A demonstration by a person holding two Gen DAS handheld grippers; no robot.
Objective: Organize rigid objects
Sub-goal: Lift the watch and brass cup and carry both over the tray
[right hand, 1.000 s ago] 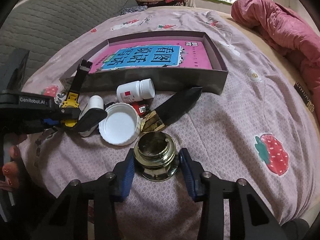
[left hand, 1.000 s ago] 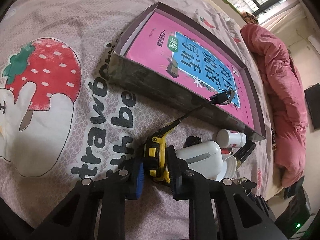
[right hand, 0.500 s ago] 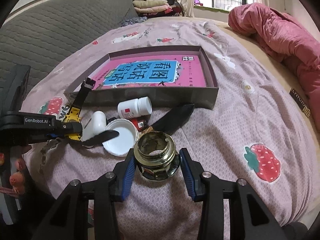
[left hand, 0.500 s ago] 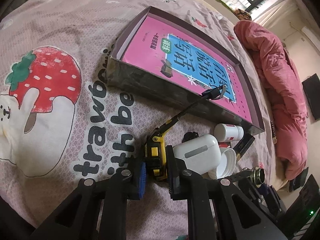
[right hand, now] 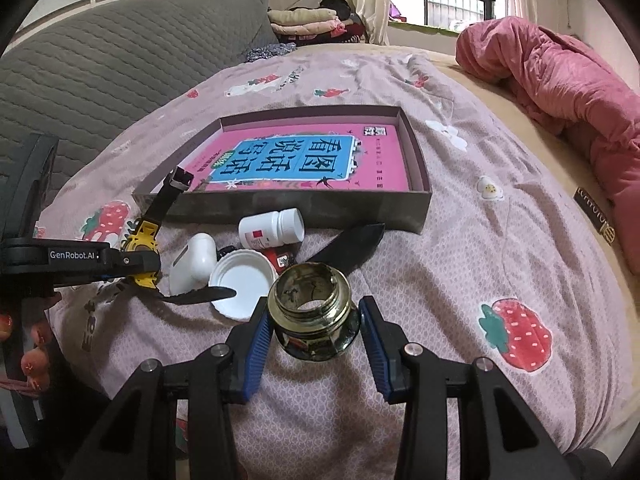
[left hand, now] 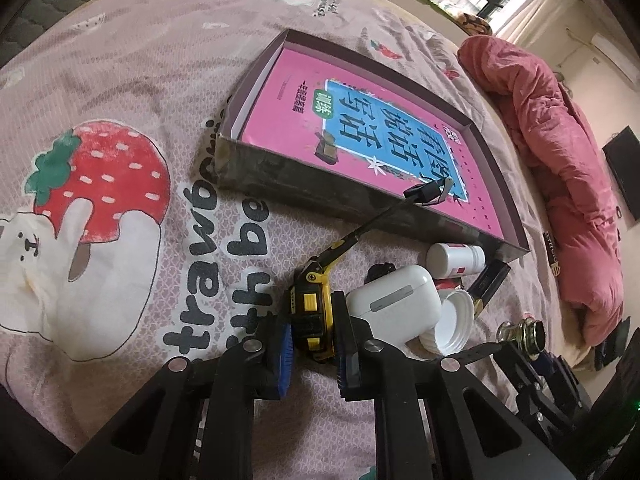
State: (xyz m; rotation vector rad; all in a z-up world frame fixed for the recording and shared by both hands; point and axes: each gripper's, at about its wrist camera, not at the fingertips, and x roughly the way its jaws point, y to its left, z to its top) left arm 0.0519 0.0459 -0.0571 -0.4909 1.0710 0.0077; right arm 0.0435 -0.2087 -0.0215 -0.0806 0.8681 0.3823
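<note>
Left gripper [left hand: 313, 334]: jaws clamped on the yellow watch [left hand: 310, 308], above the bed [left hand: 120, 60]
Right gripper [right hand: 316, 330]: jaws gripping the glass jar [right hand: 314, 322], raised near the bed's front edge
Box [right hand: 280, 206]: mid-bed, holding a pink book [right hand: 296, 160]

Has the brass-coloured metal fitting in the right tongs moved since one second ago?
Yes. The brass-coloured metal fitting has been lifted off the bedsheet; it now overlaps the white round lid, which lay apart from it.
</note>
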